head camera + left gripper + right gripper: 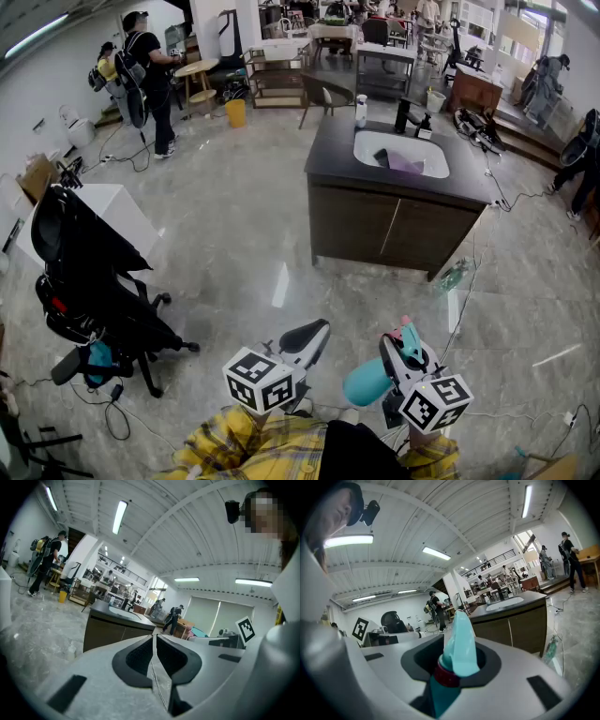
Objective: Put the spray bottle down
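My right gripper is shut on a teal spray bottle, held low in front of the person's body in the head view. In the right gripper view the bottle's teal spray head with a dark red collar stands up between the jaws of my right gripper. My left gripper hangs beside it to the left, shut with nothing in it. In the left gripper view the jaws of my left gripper meet with no gap. A dark counter with a white sink stands some way ahead.
A black office chair draped with dark things stands at the left by a white table. A small bottle and cables lie on the floor by the counter's right corner. People stand at the back left and far right.
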Demonstrator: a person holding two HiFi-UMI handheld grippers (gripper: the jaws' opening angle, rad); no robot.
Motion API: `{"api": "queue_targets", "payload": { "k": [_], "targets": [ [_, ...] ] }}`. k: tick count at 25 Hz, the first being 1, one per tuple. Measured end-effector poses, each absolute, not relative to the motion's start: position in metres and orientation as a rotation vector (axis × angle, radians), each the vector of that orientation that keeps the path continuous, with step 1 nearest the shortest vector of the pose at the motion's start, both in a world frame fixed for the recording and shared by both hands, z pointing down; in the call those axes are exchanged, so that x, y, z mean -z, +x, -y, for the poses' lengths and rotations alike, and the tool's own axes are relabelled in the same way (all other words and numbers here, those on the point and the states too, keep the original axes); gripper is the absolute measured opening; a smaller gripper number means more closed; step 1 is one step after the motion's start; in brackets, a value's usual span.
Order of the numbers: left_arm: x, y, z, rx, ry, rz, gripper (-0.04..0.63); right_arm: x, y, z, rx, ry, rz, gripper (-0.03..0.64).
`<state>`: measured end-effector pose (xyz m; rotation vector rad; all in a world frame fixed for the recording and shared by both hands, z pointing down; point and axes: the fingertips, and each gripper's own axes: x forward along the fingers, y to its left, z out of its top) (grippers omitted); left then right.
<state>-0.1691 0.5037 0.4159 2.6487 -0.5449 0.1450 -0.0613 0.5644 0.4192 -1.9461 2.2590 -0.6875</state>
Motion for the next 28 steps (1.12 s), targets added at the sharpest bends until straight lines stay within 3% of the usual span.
{"api": "queue_targets", "payload": {
  "k": [28],
  "targets": [
    [-0.440, -0.227, -0.429, -0.190, 2.653, 0.437, 0.028, -0.435, -0.133, -0.477, 0.699, -2.038, -2.241, 0.097]
  ]
}}
